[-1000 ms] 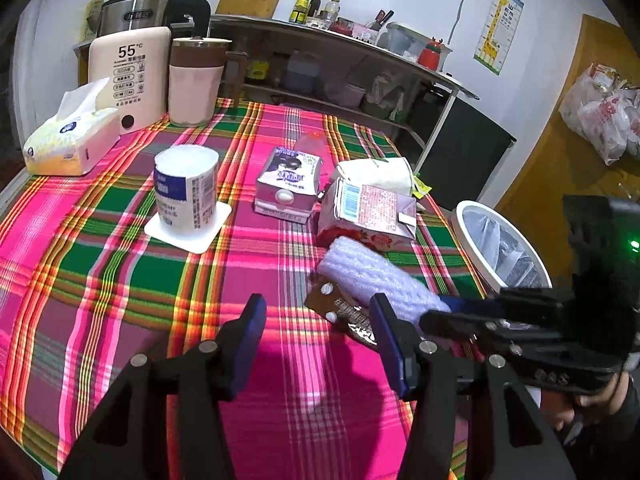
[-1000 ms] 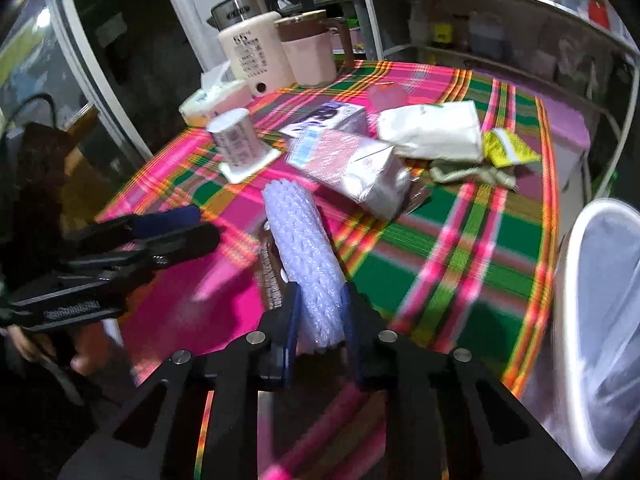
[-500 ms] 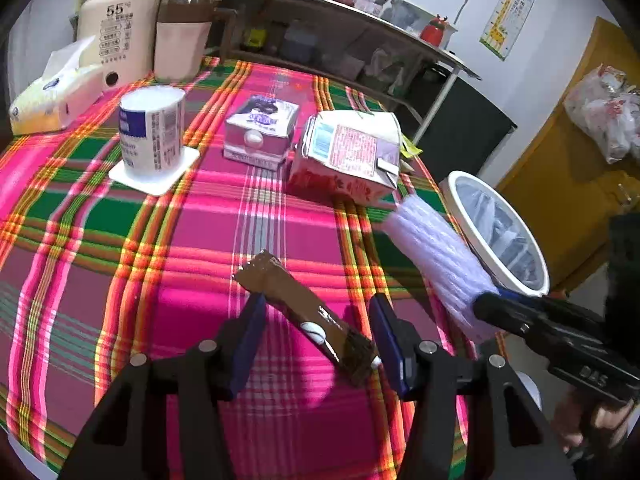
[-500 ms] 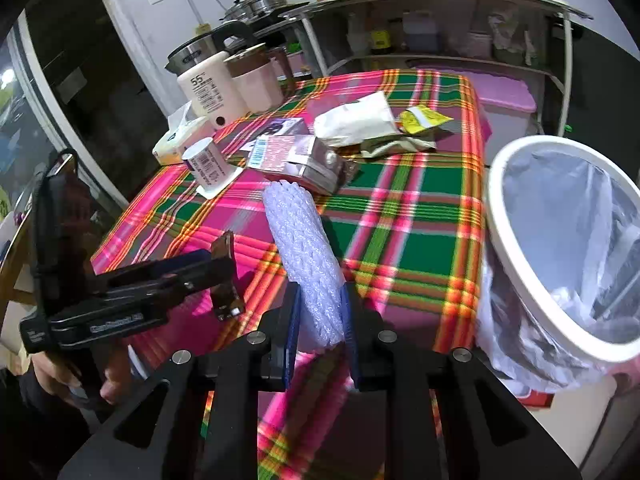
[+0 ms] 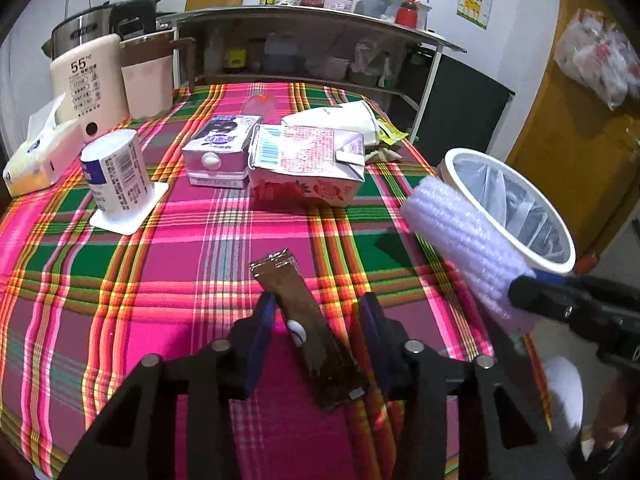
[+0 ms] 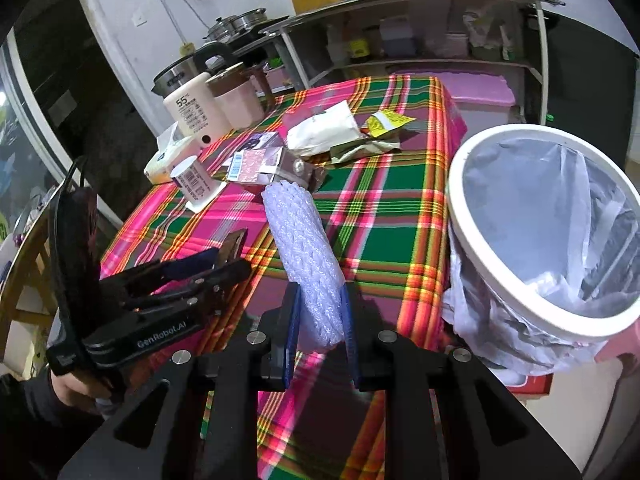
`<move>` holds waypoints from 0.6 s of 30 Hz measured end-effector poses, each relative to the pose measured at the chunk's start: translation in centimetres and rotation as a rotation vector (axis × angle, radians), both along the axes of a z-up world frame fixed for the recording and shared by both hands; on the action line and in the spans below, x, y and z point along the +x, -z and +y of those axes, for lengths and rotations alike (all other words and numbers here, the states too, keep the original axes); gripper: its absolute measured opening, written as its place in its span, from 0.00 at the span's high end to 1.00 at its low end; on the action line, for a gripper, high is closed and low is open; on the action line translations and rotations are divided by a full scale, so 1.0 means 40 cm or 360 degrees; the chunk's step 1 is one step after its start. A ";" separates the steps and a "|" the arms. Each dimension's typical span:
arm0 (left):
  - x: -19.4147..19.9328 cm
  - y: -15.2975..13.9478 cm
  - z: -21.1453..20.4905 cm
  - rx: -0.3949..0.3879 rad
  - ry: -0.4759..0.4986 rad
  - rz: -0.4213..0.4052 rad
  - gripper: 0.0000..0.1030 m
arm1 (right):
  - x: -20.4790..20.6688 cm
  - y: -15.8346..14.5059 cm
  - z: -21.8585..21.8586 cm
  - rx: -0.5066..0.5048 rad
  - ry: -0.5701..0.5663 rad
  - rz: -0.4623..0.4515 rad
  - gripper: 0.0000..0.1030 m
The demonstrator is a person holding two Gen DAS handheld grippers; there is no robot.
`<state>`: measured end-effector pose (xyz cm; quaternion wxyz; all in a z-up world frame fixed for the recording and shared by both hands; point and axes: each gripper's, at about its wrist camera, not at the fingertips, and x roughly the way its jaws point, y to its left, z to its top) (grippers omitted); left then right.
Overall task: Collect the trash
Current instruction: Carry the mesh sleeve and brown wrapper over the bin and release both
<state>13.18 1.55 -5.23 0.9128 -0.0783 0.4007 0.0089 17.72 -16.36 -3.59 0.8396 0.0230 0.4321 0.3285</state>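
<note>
My right gripper [image 6: 319, 300] is shut on a white bubble-wrap roll [image 6: 302, 248], held above the table edge left of the lined white trash bin [image 6: 532, 316]. The roll also shows in the left wrist view [image 5: 460, 240], beside the bin [image 5: 516, 216]. My left gripper [image 5: 318, 316] is open, its fingers on either side of a brown wrapper [image 5: 308, 328] that lies on the plaid tablecloth [image 5: 160, 280]; the wrapper touches neither pad clearly. The left gripper also shows in the right wrist view [image 6: 228, 260].
Two cartons [image 5: 308, 168] [image 5: 220, 150], a paper cup on a coaster [image 5: 118, 178], a white bag [image 5: 336, 118], crumpled wrappers [image 6: 376, 132], a tissue pack [image 5: 36, 156], and kettles [image 5: 92, 84] stand further back. A shelf [image 5: 312, 40] is behind.
My right gripper carried the bubble-wrap roll off the table toward the bin. My left gripper moved forward over the brown wrapper, which now lies between its fingers.
</note>
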 end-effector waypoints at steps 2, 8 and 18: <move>-0.006 0.000 -0.005 0.0045 0.0004 -0.0002 0.67 | -0.002 -0.001 -0.005 0.0004 0.0017 -0.0006 0.79; -0.021 -0.003 -0.005 0.0033 0.0031 -0.0001 0.81 | -0.020 -0.018 -0.009 -0.0013 0.0066 -0.0070 0.79; -0.066 -0.048 -0.026 -0.0097 0.0157 -0.0089 0.81 | -0.070 -0.049 -0.038 -0.0062 0.0148 -0.0181 0.79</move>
